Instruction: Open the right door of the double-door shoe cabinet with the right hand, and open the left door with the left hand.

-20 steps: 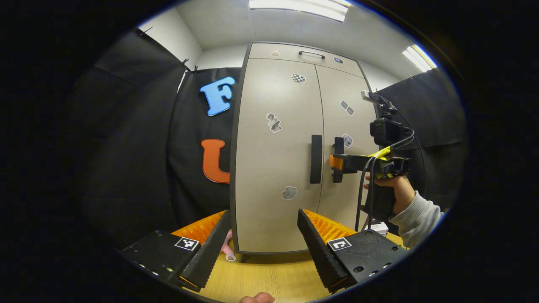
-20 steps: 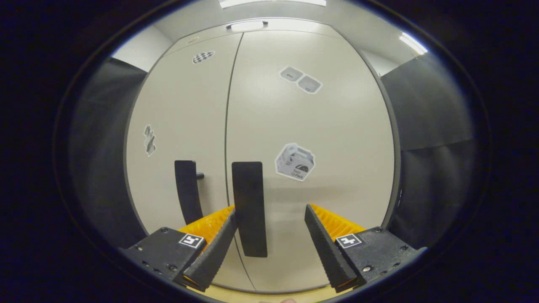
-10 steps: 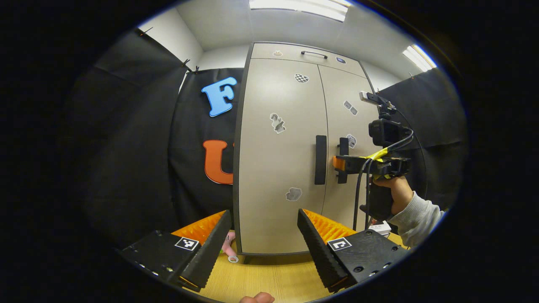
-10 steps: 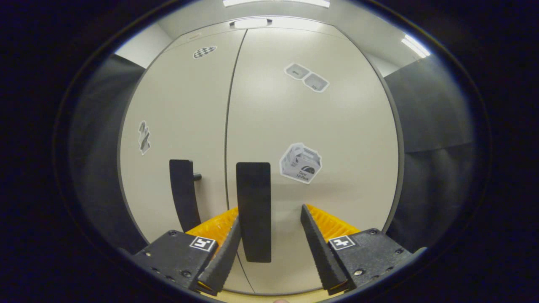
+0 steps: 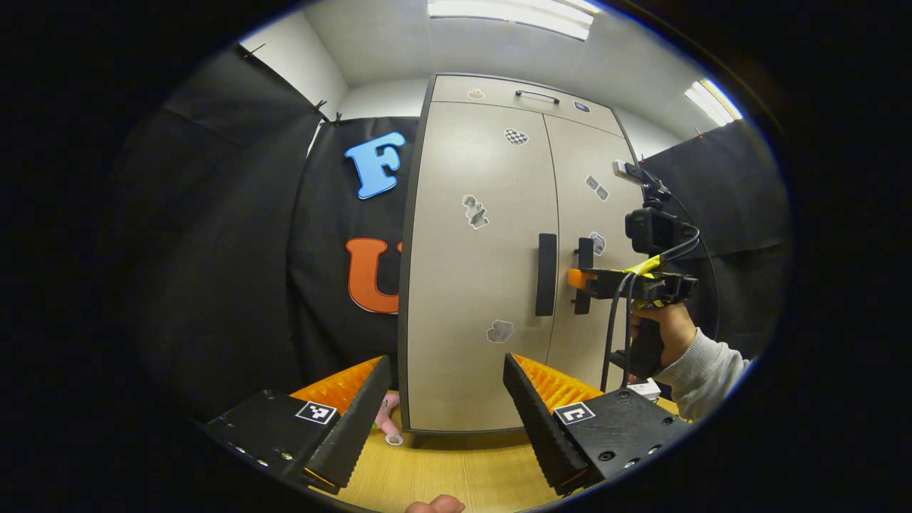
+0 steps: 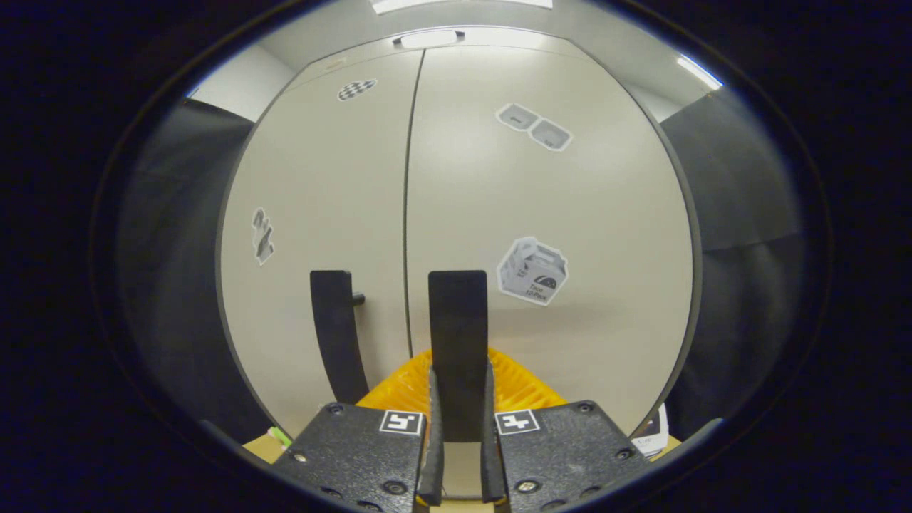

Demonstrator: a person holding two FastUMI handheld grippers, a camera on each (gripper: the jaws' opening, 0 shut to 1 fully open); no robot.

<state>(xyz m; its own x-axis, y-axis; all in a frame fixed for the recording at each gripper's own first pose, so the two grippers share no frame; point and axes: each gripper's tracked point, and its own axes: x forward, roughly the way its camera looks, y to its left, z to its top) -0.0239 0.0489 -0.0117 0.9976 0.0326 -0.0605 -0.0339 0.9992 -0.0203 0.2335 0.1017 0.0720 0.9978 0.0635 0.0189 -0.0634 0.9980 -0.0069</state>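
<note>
The double-door shoe cabinet (image 5: 477,271) stands upright on the wooden counter (image 5: 456,470), with both doors flush and closed; neither half of the task is complete. The right claw (image 6: 459,456) is closed on the right door handle (image 6: 458,335), a black vertical bar just right of the centre seam, with both fingers pressing its sides near the lower end. In the left gripper view the same claw (image 5: 578,278) shows side-on at that handle (image 5: 584,274), held by a hand (image 5: 659,331) in a grey sleeve. The right door (image 6: 548,249) shows no visible gap at the seam, so the pull appears not to have begun, though the fisheye distortion makes a slight opening hard to rule out. The left claw (image 5: 445,406) is open, jaws spread wide, and hangs well back from the cabinet above the counter, apart from the left door handle (image 5: 546,274). The left door (image 5: 477,263) is untouched. Status: the grasp for the first step is established. Remaining: swing the right door outward on its hinge, then bring the left claw to the left handle, close on it, and swing that door open. The two handles sit close beside the seam, so the left approach is judged to need clearance from the right claw.
</note>
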